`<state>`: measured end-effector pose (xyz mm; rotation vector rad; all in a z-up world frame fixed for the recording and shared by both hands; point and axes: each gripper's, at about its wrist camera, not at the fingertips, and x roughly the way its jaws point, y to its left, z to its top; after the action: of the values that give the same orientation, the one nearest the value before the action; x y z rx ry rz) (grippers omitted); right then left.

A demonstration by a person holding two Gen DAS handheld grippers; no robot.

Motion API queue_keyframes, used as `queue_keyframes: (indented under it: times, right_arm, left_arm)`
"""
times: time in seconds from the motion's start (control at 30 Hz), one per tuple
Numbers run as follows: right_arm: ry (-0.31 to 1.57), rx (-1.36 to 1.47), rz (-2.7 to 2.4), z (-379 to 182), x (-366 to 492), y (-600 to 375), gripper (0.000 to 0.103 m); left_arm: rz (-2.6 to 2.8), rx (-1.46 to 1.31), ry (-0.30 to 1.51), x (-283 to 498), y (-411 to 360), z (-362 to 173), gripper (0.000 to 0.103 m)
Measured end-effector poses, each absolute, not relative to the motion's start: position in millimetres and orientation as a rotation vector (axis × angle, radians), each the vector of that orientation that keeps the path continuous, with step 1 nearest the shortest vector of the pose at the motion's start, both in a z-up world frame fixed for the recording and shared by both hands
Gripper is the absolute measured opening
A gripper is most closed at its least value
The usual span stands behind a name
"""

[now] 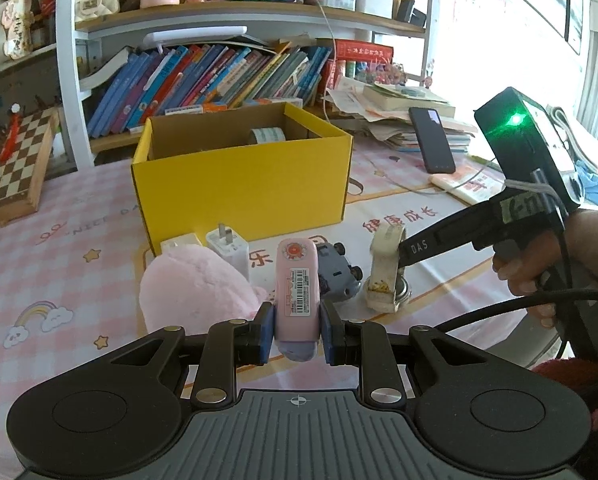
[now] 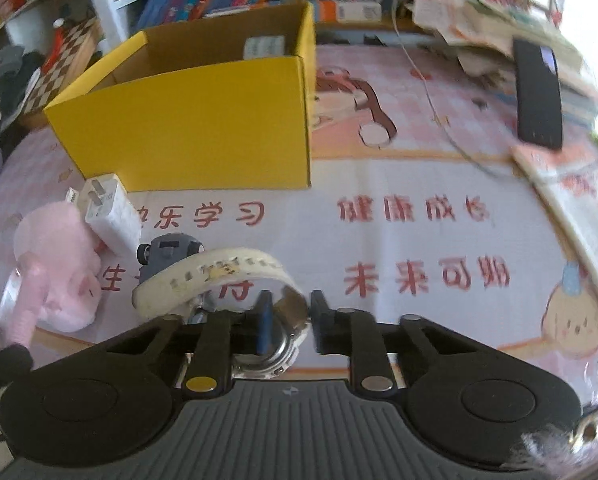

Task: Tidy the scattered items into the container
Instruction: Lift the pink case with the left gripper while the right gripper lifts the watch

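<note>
Between the left gripper (image 1: 297,330) jaws a pink device (image 1: 297,284) stands clamped, long axis toward the yellow box (image 1: 239,184) ahead, while the right gripper (image 2: 290,320) pinches the watch (image 2: 219,276).

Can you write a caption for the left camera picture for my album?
Left gripper clamps a pink device while the right gripper grabs a white watch before the yellow box.

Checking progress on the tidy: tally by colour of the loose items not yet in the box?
Pink: 2 – plush, pink device in the left gripper
White: 3 – charger, small box behind the plush, watch at the right gripper
Grey: 1 – toy car
Total: 6
</note>
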<state>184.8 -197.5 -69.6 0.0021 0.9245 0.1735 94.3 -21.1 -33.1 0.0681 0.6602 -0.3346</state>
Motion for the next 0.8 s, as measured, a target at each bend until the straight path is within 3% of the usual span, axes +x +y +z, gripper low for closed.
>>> queue_keyframes:
  times: [0.17,0.8]
  right_arm:
    - [0.904,0.016,0.201,-62.5,180.3,-200.1,0.006]
    - [0.694,-0.102,0.277,-1.5,155.2,-189.6,0.005]
  left_arm:
    - [-0.344,0.064,0.653,94.1,-21.3,-30.4,0.023]
    - [-0.365,0.048,0.563,100.0,-15.2,-3.5,0.023]
